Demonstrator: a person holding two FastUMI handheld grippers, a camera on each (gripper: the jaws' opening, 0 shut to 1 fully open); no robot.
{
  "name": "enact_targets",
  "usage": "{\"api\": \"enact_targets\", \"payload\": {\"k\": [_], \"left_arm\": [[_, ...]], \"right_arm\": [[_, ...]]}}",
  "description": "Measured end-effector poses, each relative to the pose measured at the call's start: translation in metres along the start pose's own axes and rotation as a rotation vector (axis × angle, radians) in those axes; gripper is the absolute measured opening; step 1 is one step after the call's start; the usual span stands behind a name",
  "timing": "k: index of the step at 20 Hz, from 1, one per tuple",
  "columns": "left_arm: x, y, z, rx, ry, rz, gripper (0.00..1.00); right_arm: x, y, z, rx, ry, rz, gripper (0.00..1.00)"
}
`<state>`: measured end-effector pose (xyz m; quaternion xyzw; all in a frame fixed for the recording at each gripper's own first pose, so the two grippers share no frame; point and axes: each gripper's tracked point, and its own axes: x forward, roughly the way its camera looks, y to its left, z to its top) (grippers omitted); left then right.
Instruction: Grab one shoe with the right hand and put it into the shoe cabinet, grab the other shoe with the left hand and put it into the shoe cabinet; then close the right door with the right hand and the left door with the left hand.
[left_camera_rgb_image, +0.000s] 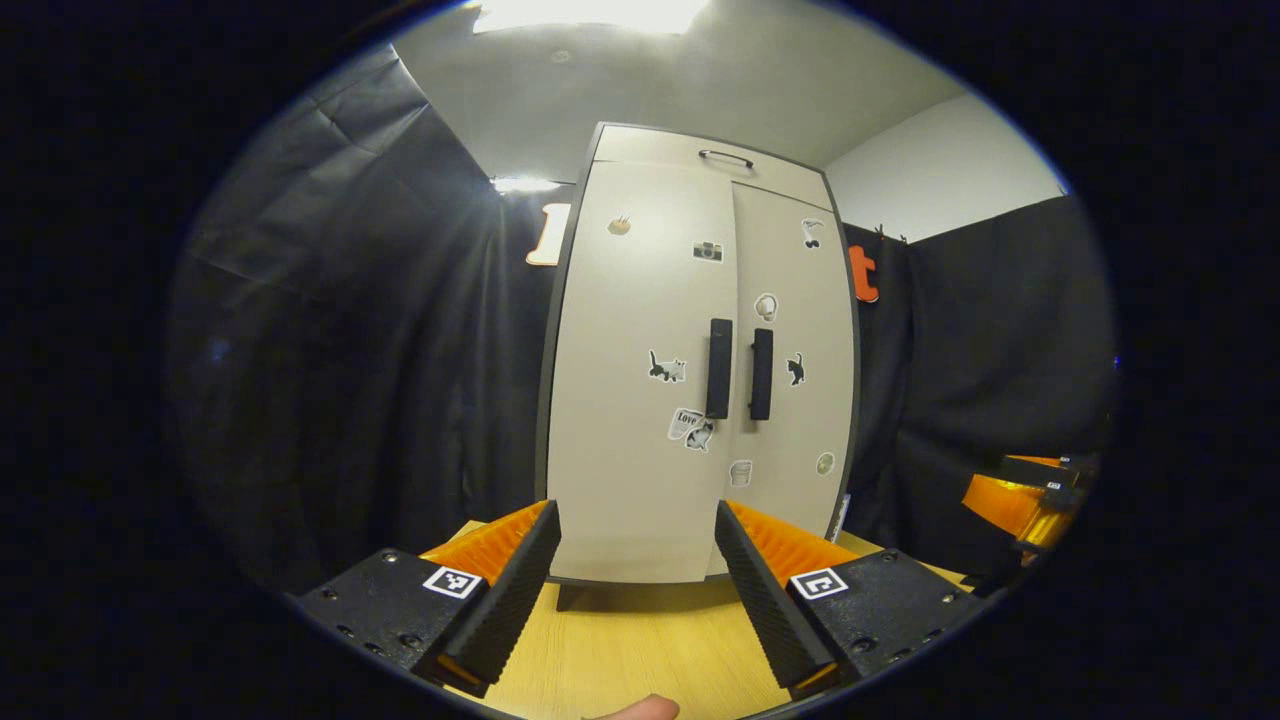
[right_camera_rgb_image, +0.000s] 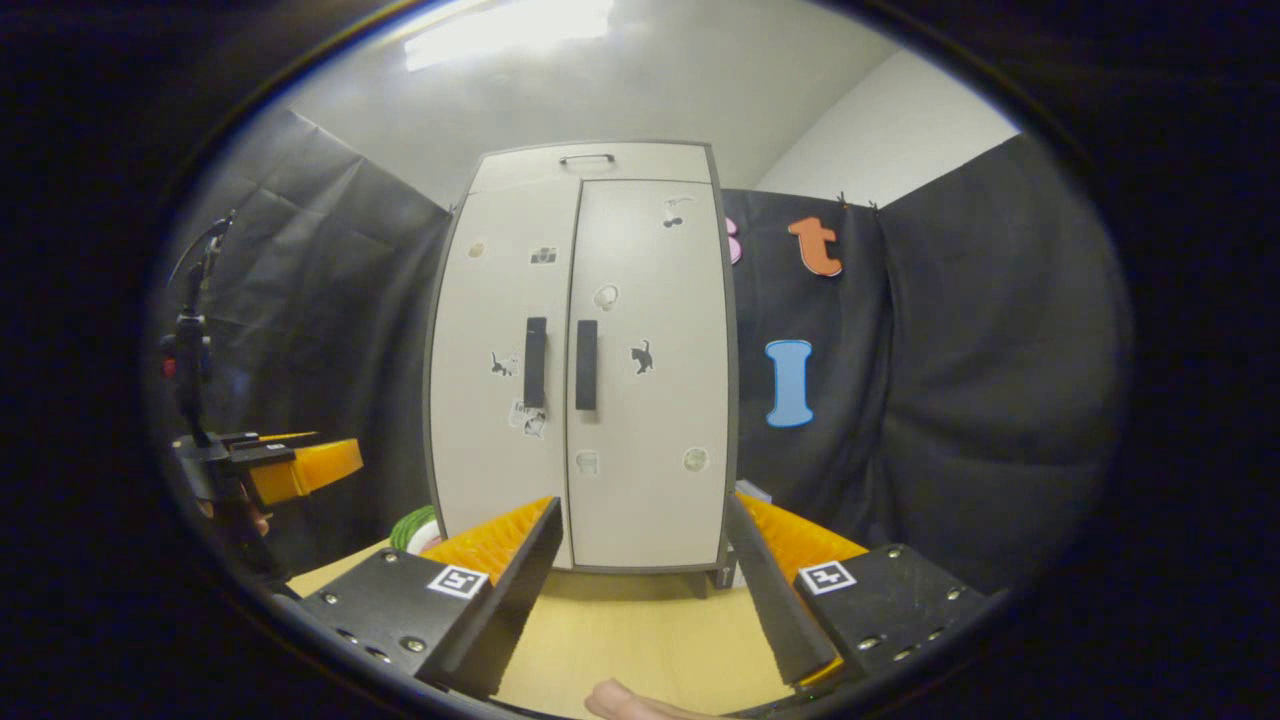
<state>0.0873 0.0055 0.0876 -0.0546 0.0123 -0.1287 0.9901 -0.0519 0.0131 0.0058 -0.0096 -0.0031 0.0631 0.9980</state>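
The pale shoe cabinet (left_camera_rgb_image: 690, 330) stands on the wooden table, both doors shut, with two black handles (left_camera_rgb_image: 719, 368) side by side at mid height. The same cabinet (right_camera_rgb_image: 580, 370) fills the middle of the right gripper view, doors shut, stickers on both. My left gripper (left_camera_rgb_image: 637, 555) is open in front of the left door, nothing between its fingers. My right gripper (right_camera_rgb_image: 640, 550) is open before the right door, holding nothing. The right gripper (left_camera_rgb_image: 1030, 495) appears orange at the far right of the left gripper view; the left gripper (right_camera_rgb_image: 270, 465) appears at the left of the right gripper view.
The light wooden tabletop (left_camera_rgb_image: 630, 650) runs from the grippers to the cabinet's base. A green and white object (right_camera_rgb_image: 415, 530) lies left of the cabinet's foot. A small pale item (right_camera_rgb_image: 755, 492) sits at its right foot. A fingertip (right_camera_rgb_image: 625, 700) shows at the bottom edge.
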Motion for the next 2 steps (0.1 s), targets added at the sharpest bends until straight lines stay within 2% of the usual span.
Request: {"api": "enact_targets", "payload": {"k": [2], "left_arm": [[0.0005, 0.0018, 0.0048, 0.012, -0.020, 0.005, 0.96]], "right_arm": [[-0.0018, -0.0016, 0.0029, 0.000, -0.007, 0.001, 0.97]]}}
